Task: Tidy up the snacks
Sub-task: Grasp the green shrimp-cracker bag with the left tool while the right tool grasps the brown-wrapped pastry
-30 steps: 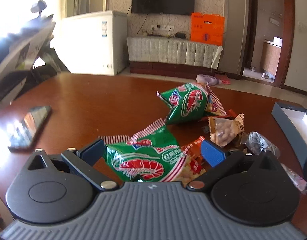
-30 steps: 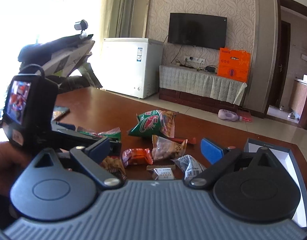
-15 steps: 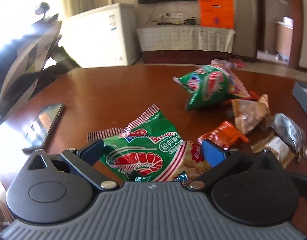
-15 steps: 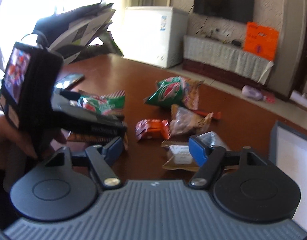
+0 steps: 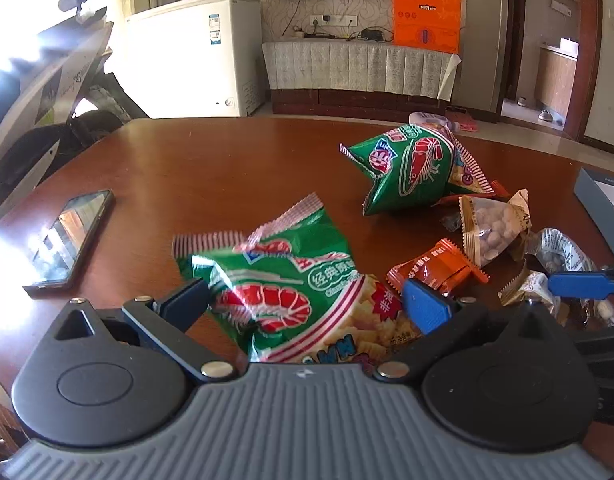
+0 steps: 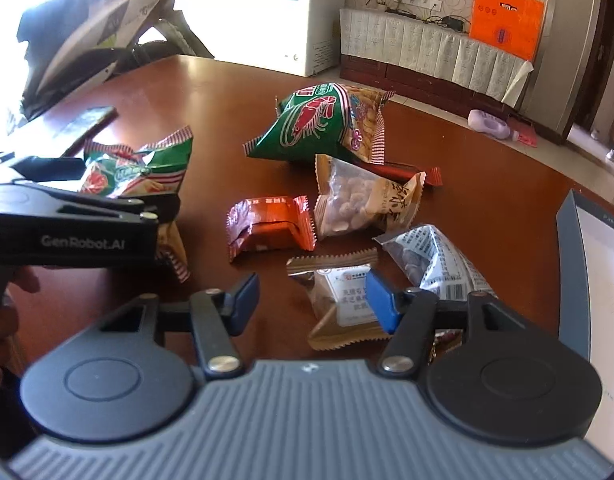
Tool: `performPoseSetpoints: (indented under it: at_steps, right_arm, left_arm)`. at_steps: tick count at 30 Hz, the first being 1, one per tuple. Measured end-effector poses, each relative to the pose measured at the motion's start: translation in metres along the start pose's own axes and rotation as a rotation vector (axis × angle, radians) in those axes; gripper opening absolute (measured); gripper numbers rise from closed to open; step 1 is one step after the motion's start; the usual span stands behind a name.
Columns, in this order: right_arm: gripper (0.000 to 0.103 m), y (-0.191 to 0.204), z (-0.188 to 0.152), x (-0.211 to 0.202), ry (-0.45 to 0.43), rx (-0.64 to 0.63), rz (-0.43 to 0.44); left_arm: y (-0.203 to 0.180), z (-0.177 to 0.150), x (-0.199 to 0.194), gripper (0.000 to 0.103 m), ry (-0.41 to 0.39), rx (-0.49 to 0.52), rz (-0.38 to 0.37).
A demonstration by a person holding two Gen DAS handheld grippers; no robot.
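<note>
My left gripper (image 5: 307,300) is wide open around a green prawn-cracker bag (image 5: 295,292); the bag sits between the jaws and looks lifted and tilted, also seen in the right wrist view (image 6: 139,168). My right gripper (image 6: 311,300) is open just above a brown-and-white snack packet (image 6: 343,292). A second green prawn-cracker bag (image 5: 411,172) stands further back. Nearby lie an orange packet (image 6: 271,224), a clear peanut bag (image 6: 359,200) and a silver printed bag (image 6: 439,264).
A phone (image 5: 67,240) lies at the table's left. A grey box with a white inside (image 6: 595,280) stands at the right edge. The brown table (image 5: 227,168) curves away at the far side. A scooter, a freezer and a TV cabinet stand beyond.
The left gripper has tilted and risen with the green bag between its jaws. The right gripper moved forward and down over the small packets.
</note>
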State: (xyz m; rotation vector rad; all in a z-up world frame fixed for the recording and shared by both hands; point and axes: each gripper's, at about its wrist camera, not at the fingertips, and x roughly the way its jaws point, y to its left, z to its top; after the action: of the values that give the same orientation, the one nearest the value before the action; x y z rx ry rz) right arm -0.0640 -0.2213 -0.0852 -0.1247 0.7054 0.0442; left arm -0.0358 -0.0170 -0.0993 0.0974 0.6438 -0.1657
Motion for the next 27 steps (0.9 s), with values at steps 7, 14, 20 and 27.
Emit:
performPoseSetpoints:
  at_steps: [7,14,20,27]
  right_arm:
    - [0.059,-0.006,-0.003,0.005,0.015,0.031,-0.005]
    - [0.041,0.001,-0.002,-0.002,0.010,0.013,0.087]
    - [0.060,0.005,-0.003,-0.002,0.002,-0.002,0.020]
    - [0.062,0.014,-0.004,0.007,0.024,-0.068,-0.023]
  left_arm:
    - [-0.005,0.003,0.007,0.103,0.000,0.003,-0.006]
    - [-0.006,0.009,0.015,0.103,0.007,-0.003,-0.024]
    - [-0.002,0.011,0.019,0.103,0.017,-0.024,-0.045]
    - [-0.005,0.012,0.021,0.103,0.012,0.006,-0.057]
